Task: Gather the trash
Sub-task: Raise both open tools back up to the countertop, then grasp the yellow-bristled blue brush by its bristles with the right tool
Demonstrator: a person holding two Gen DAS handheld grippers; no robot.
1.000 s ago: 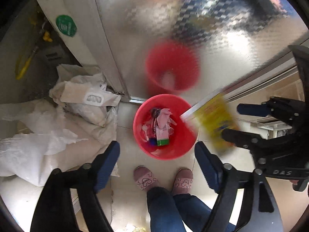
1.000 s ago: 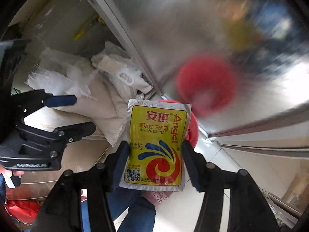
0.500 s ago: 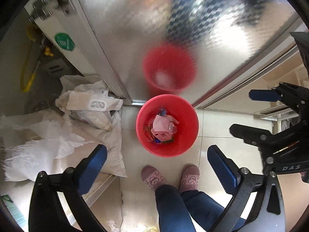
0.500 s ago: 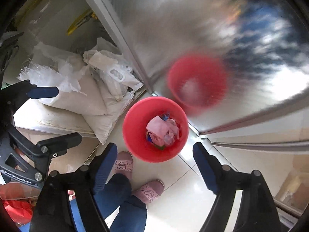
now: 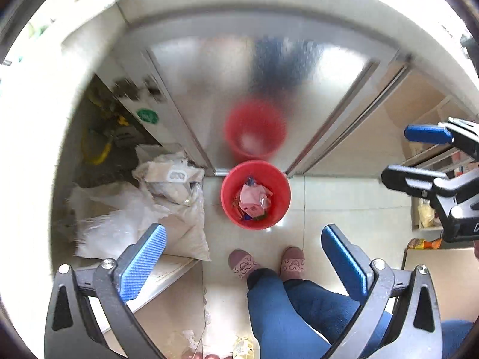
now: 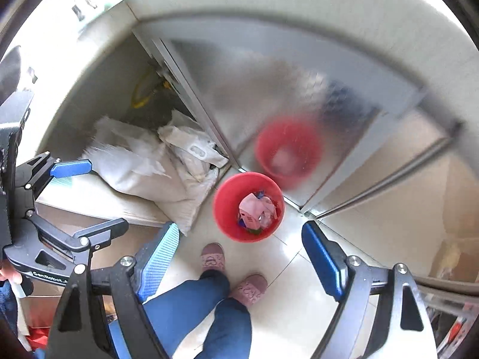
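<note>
A red trash bucket (image 5: 278, 209) stands on the tiled floor by a metal cabinet door, holding pink wrappers and other trash (image 5: 251, 199). It also shows in the right wrist view (image 6: 227, 209). My left gripper (image 5: 244, 255) is open and empty, high above the floor on the near side of the bucket. My right gripper (image 6: 239, 254) is open and empty, also high above it. Each gripper shows in the other's view: the right one (image 5: 419, 157) at the right edge, the left one (image 6: 86, 197) at the left.
White sacks (image 5: 140, 209) lie on a low ledge left of the bucket. The shiny cabinet door (image 5: 260, 74) reflects the bucket. The person's feet in pink slippers (image 5: 263, 261) stand just in front of the bucket. A white countertop edge (image 5: 239, 0) arcs overhead.
The yellow yeast packet that my right gripper held a second ago has left the jaws, which are now open. Both grippers have risen away from the bucket.
</note>
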